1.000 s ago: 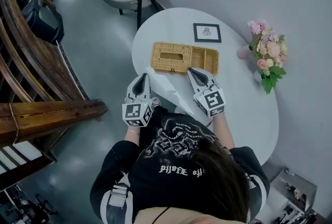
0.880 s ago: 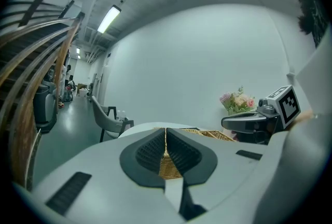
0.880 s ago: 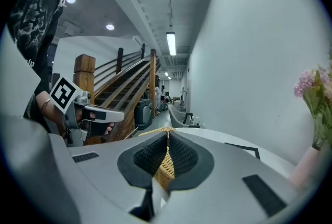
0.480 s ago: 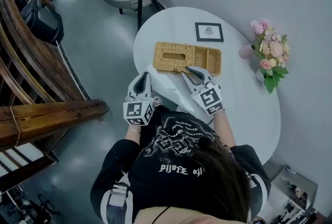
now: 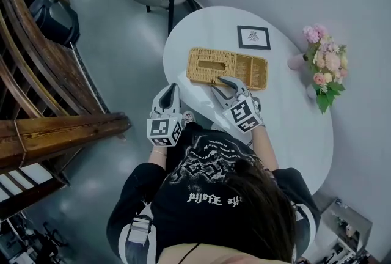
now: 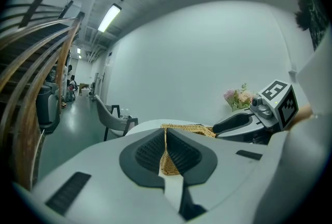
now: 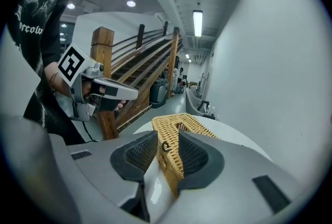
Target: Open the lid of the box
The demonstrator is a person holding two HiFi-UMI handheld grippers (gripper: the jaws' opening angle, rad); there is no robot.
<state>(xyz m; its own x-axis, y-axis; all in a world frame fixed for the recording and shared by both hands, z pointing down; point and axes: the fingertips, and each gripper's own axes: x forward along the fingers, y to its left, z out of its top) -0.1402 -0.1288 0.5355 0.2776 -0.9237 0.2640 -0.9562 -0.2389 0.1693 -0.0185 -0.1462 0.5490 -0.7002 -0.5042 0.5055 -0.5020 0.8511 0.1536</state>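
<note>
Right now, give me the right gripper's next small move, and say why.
Probably ease the right gripper forward a little until its jaws straddle the small dark loop on the near edge of the wicker box, then close. The jaws have just been opening and stand apart, the loop lies in line between them, and the lid looks still down.

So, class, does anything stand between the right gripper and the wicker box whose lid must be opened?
Nothing visible does. The right gripper is at the near edge of the wicker box; its jaws have just been opening, with that edge between them, unpinched. The flowers and picture frame stand beyond the box.
</note>
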